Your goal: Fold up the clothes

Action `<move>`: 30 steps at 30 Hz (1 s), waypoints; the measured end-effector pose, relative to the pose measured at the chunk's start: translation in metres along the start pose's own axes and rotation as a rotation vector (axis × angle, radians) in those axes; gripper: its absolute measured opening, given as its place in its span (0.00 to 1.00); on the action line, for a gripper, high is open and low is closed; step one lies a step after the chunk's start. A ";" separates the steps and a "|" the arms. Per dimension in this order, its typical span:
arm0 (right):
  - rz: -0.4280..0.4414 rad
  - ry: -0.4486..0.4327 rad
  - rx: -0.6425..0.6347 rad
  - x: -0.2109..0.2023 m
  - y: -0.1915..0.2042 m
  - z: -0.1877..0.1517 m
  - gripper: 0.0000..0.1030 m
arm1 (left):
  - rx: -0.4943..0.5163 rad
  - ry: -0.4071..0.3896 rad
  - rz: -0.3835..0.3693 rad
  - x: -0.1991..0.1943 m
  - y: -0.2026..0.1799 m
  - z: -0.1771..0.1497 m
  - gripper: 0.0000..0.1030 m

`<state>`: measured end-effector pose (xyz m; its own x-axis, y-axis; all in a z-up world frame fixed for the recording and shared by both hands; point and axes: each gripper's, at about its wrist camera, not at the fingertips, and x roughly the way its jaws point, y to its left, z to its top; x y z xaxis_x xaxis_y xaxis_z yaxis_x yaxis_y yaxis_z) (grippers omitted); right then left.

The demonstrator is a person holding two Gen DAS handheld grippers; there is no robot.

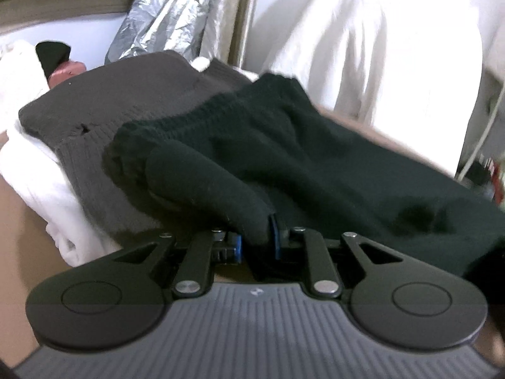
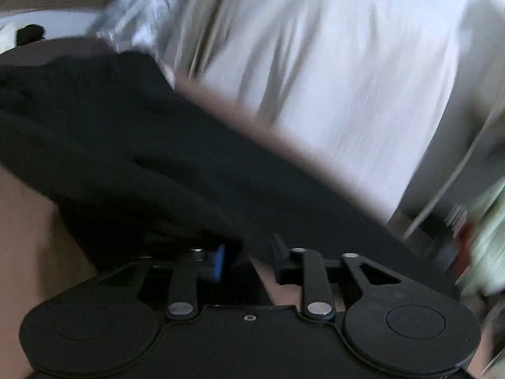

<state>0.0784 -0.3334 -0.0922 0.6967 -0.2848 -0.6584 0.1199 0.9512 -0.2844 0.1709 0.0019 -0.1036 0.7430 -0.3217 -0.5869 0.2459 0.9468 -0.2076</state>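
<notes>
A dark green knit garment [image 1: 315, 158] lies across the brown table [image 1: 19, 252]. My left gripper [image 1: 257, 241] is shut on a rolled fold of it at its near edge. Beside it on the left, a grey knit sweater [image 1: 126, 101] rests on a white cloth [image 1: 38, 170]. The right wrist view is blurred. There the dark garment [image 2: 126, 142] drapes over the fingertips of my right gripper [image 2: 249, 252], whose jaws stand apart. Bare table [image 2: 25, 221] shows through the gap between them, and the tips themselves are hidden.
White hanging fabric [image 1: 363, 47] and a crinkled silver sheet [image 1: 157, 15] stand behind the table. A black and pink item [image 1: 53, 57] lies at the far left. Clutter and a cord [image 1: 479, 145] sit at the right edge. White hanging fabric [image 2: 331, 79] fills the right wrist view's background.
</notes>
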 end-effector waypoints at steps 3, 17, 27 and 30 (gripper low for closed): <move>0.073 0.079 0.069 -0.002 -0.022 -0.011 0.50 | -0.015 0.015 0.006 -0.001 0.005 -0.001 0.16; 0.144 0.458 -0.203 -0.064 -0.016 -0.121 0.76 | -0.187 0.078 0.010 0.006 0.025 -0.007 0.15; -0.202 0.068 -0.146 -0.103 -0.049 -0.075 0.10 | -0.230 0.081 0.016 0.005 0.038 -0.014 0.14; -0.230 -0.054 -0.043 -0.141 -0.069 -0.067 0.10 | -0.199 0.028 0.014 -0.005 0.033 -0.010 0.11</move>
<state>-0.0760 -0.3672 -0.0261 0.6915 -0.4853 -0.5351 0.2503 0.8558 -0.4527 0.1693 0.0343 -0.1150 0.7274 -0.3110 -0.6117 0.1056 0.9315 -0.3480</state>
